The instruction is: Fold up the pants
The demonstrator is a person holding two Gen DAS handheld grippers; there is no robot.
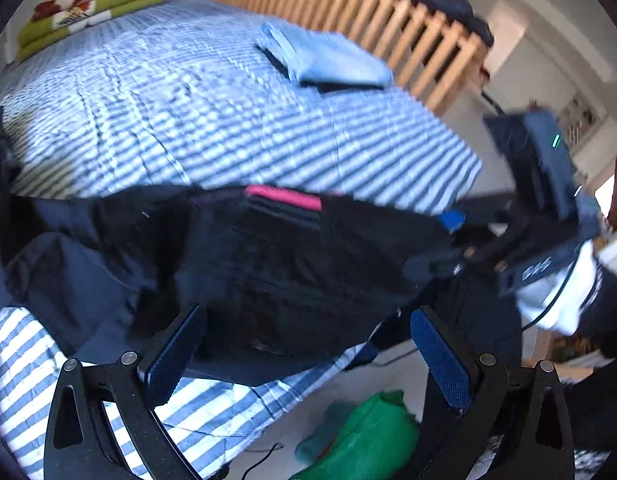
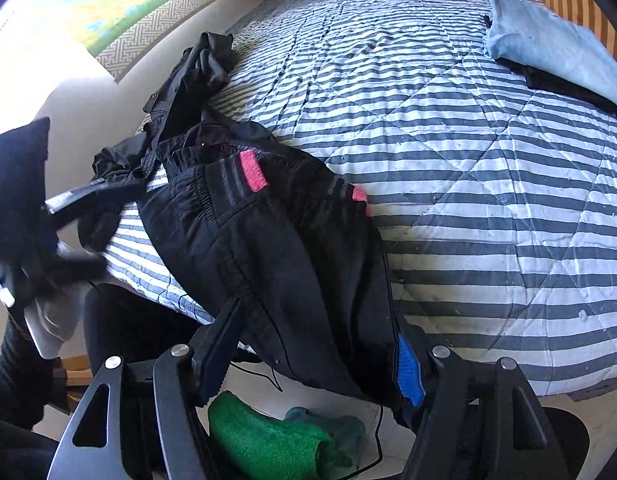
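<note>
In the right wrist view we see the black pants (image 2: 276,240) running from bottom centre up to the middle left, draped over the near edge of the bed (image 2: 488,200). The cloth passes between the fingers of the right tool (image 2: 316,364), which stand fairly wide; we cannot tell whether they pinch it. The pants are dark and rumpled, with pink tabs (image 2: 252,170) at the waistband. In the left wrist view the left tool (image 1: 304,344) gapes wide and holds nothing, the pants (image 1: 268,264) just beyond its tips. Farther off, upper right, lie folded blue jeans (image 2: 556,48).
</note>
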